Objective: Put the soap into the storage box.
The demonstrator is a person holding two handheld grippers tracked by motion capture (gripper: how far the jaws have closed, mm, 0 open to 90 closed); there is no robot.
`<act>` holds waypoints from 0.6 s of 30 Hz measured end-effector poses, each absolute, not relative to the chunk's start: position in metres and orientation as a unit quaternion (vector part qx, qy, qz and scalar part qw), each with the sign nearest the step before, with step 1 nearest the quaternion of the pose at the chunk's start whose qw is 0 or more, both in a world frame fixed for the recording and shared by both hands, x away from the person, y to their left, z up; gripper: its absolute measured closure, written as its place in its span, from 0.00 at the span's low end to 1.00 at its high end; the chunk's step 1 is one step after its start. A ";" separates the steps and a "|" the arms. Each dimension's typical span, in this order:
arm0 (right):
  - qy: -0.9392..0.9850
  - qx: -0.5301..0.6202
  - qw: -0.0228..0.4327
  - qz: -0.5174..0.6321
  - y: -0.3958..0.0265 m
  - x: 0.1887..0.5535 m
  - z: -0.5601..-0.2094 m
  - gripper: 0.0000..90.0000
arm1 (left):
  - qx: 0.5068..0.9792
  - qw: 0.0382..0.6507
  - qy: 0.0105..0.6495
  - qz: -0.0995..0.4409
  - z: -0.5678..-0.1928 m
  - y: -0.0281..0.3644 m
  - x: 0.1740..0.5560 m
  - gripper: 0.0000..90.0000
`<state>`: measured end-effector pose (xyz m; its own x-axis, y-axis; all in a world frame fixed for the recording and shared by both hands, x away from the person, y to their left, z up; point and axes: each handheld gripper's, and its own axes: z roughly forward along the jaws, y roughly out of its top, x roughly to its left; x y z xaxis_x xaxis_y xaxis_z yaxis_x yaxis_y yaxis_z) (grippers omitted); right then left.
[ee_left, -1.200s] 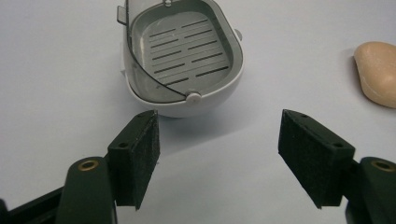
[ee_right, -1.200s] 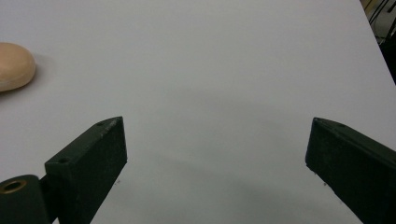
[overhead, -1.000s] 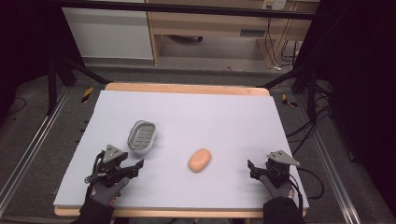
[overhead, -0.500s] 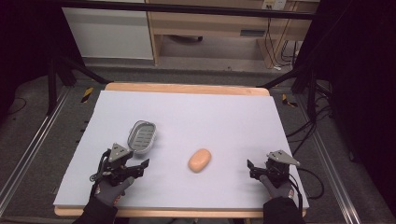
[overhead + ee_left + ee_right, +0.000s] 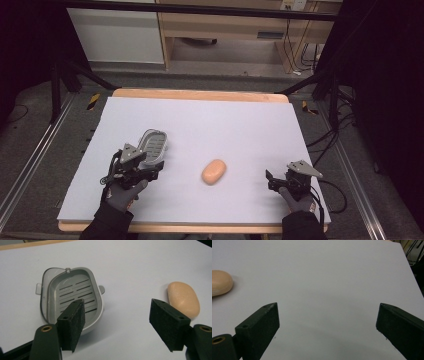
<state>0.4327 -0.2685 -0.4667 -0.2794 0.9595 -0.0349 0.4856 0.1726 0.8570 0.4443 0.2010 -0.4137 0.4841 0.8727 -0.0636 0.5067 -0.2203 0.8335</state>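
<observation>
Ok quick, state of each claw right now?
Left claw: open, holding nothing, just short of the soap dish.
Right claw: open, holding nothing.

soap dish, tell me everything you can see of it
The soap dish is grey and looks like plastic, an oval tray with a raised rim, rows of drain slots in its floor and small tabs at its sides. It seems to sit in a paler outer shell. It lies flat, open side up and empty, on the white table, left of the soap bar and apart from it. The left hand-held gripper hovers near it, jaws open, not touching.
</observation>
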 end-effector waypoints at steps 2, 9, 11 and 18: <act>0.701 0.516 0.307 0.385 -0.268 0.433 -0.467 0.06 | 0.752 0.424 0.457 0.214 -0.412 0.197 0.446 0.32; 0.703 0.516 0.304 0.384 -0.267 0.433 -0.467 0.06 | 0.757 0.426 0.448 0.211 -0.411 0.181 0.450 0.32; 0.703 0.516 0.304 0.384 -0.268 0.433 -0.467 0.06 | 0.760 0.428 0.443 0.206 -0.411 0.173 0.451 0.31; 0.705 0.515 0.302 0.382 -0.267 0.433 -0.467 0.06 | 0.769 0.428 0.431 0.200 -0.412 0.155 0.454 0.31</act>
<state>0.4333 -0.2671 -0.4675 -0.2863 0.9576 -0.0313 0.4957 0.1760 0.8504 0.4539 0.1547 -0.4118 0.5491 0.8336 -0.0605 0.4907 -0.2629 0.8307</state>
